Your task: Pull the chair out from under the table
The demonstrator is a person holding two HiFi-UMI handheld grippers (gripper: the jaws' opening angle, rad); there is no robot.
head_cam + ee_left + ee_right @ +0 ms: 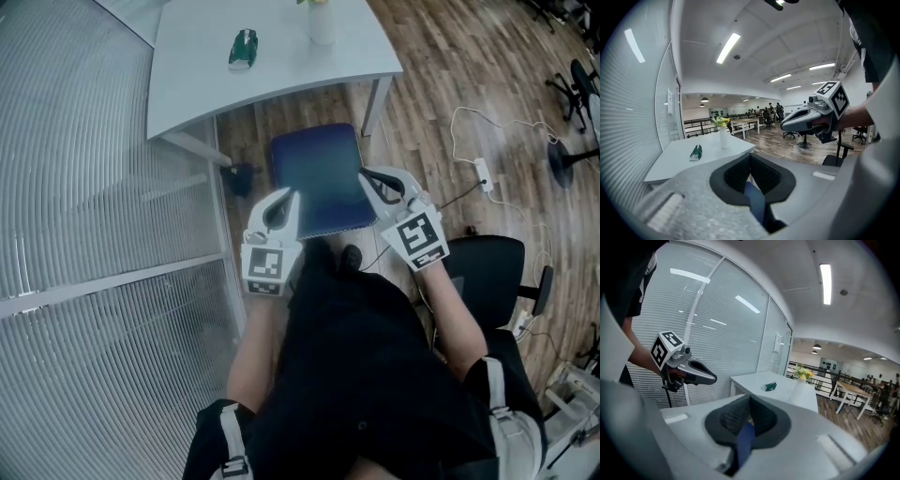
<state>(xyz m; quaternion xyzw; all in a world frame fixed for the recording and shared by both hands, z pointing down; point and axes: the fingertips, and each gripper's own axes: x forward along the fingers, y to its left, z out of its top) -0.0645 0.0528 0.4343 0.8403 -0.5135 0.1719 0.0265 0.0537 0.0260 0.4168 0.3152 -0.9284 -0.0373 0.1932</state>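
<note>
Wood floor, a slatted glass wall and a white tabletop. The blue chair stands just off the tabletop's near edge. Farther from the tabletop, the left gripper and right gripper each have their fingers clamped on the chair's near edge, one at each side.

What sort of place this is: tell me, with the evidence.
Probably an open-plan office: a white table beside a blinds-covered glass partition, a black swivel chair, and rows of desks under strip lights.
</note>
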